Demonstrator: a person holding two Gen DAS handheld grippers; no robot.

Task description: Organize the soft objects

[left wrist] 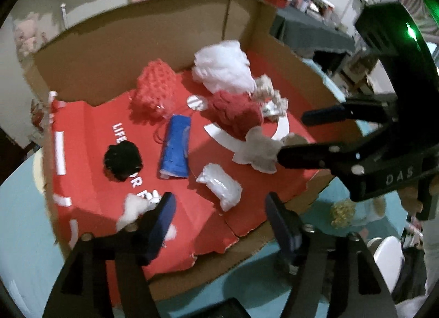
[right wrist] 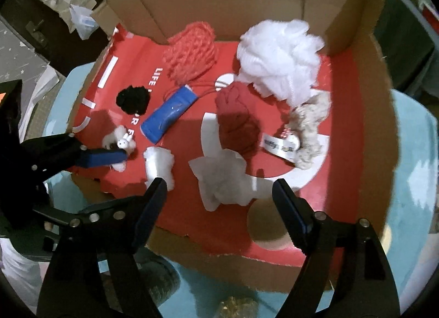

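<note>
Both the left gripper (left wrist: 219, 205) and the right gripper (right wrist: 219, 189) stand wide open, with nothing between the fingers. They hang over the near edge of the box (right wrist: 378, 131). A grey cloth (right wrist: 225, 180) lies near that edge, a white puff (right wrist: 277, 57) near the far wall.

Box lettering (right wrist: 158, 76) partly hidden, perhaps "LIFE"
</note>
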